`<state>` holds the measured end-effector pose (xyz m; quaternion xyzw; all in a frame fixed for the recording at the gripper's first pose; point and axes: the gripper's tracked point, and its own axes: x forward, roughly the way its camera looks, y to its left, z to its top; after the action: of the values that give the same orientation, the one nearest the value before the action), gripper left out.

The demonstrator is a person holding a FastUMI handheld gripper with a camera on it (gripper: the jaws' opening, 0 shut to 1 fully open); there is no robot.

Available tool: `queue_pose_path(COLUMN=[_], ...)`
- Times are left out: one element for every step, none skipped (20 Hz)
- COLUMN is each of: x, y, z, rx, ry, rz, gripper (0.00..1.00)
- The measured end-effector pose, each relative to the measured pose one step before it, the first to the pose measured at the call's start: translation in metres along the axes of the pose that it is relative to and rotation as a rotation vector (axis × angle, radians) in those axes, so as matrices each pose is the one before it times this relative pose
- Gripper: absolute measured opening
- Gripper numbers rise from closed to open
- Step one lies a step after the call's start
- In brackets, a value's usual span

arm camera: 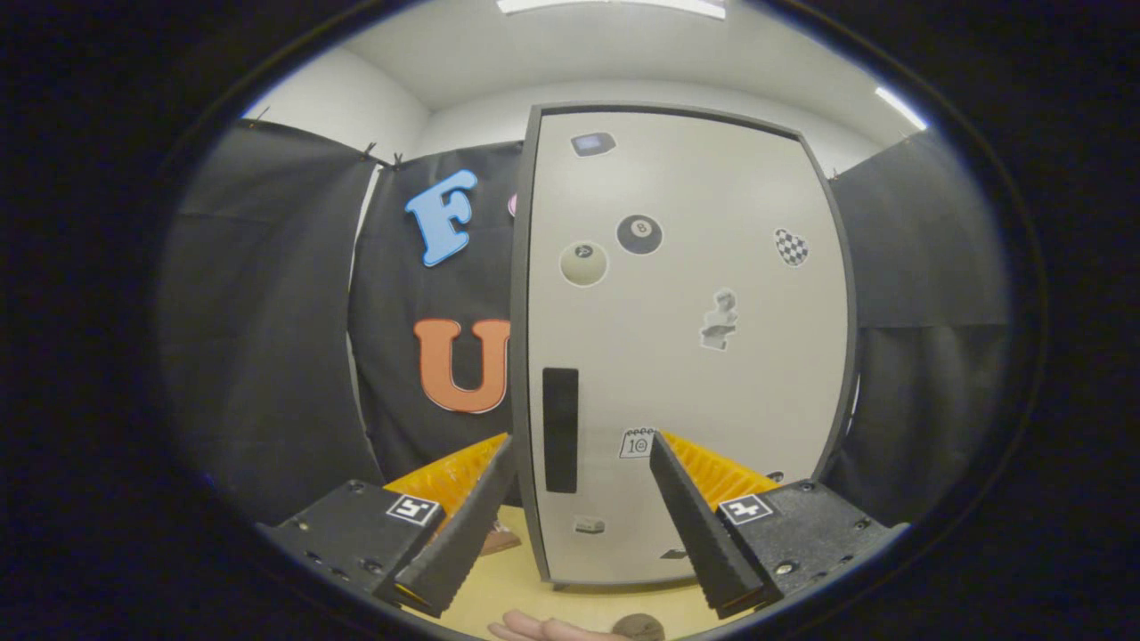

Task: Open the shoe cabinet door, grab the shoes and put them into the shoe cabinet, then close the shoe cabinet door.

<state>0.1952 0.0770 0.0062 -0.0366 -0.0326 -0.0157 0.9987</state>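
Observation:
A tall shoe cabinet (686, 347) stands straight ahead, its pale door shut inside a dark grey frame. Several stickers dot the door. A black vertical handle (560, 430) sits near the door's left edge, low down. My gripper (581, 450) is open, its black and orange fingers (472, 507) spread wide. The handle lies just beyond the gap between the fingers, nearer the left one. Nothing is held. A brown bit of what may be a shoe (499, 538) peeks out behind the left finger, on the floor left of the cabinet.
The cabinet stands on a yellowish floor (517, 583). A person's hand (539, 628) and a dark round object (638, 627) lie low, below the fingers. Black cloth walls close in on the left, behind and on the right.

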Motion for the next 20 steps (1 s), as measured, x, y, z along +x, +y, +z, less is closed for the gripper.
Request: queue_pose_path(x=[0.01295,0.01362,0.01185,0.00992,0.00884,0.00682,0.00574,0.00614,0.00427,0.00427,0.00239,0.00008,0.00376,-0.00006,0.00013,0.00092,-0.00028,0.00086,-0.00295,0.00233], y=[0.00189,-0.00161,-0.00214,0.0033,0.00162,-0.00015,0.00011,-0.00031,0.00438,0.00498,0.00245,-0.00002,0.00505,0.00172,-0.00049,-0.00081,0.00056,-0.00266,-0.00022,-0.00051], z=[-0.00423,-0.00475,-0.00353,-0.00338,-0.00134,-0.00307,0.00017,0.00497,0.0035,-0.00226,-0.00085,0.00057,-0.00081,-0.00146,0.0013,-0.00106,0.00022,-0.00129,0.00134,-0.00186], rx=[-0.00654,-0.0046,0.00322,0.00466,0.00483,0.00074,0.00551,0.02009,0.03269,0.0274,0.02235,0.02239,0.01716,-0.00198,-0.00226,-0.00088,0.00111,-0.01051,-0.01627,-0.01726], ry=[0.0187,0.01994,0.01996,0.01193,0.01046,0.01955,0.01248,-0.00548,0.00348,0.02326,0.01804,0.00436,-0.0052,0.00527,-0.01045,-0.00594,-0.00026,-0.00581,0.00023,-0.00002], rz=[-0.00275,-0.01212,-0.01325,0.01312,0.00902,0.00752,0.00876,0.00223,0.02052,0.02088,0.00726,-0.00489,0.01446,-0.0061,-0.00979,-0.0031,-0.00189,-0.01594,-0.00481,-0.00415], gripper=[0.99,0.99,0.99,0.99,0.98,0.97,0.95,0.93,0.88,0.83,0.74,0.66,0.58,0.51,0.44,0.43,0.42,0.43,0.41,0.38])
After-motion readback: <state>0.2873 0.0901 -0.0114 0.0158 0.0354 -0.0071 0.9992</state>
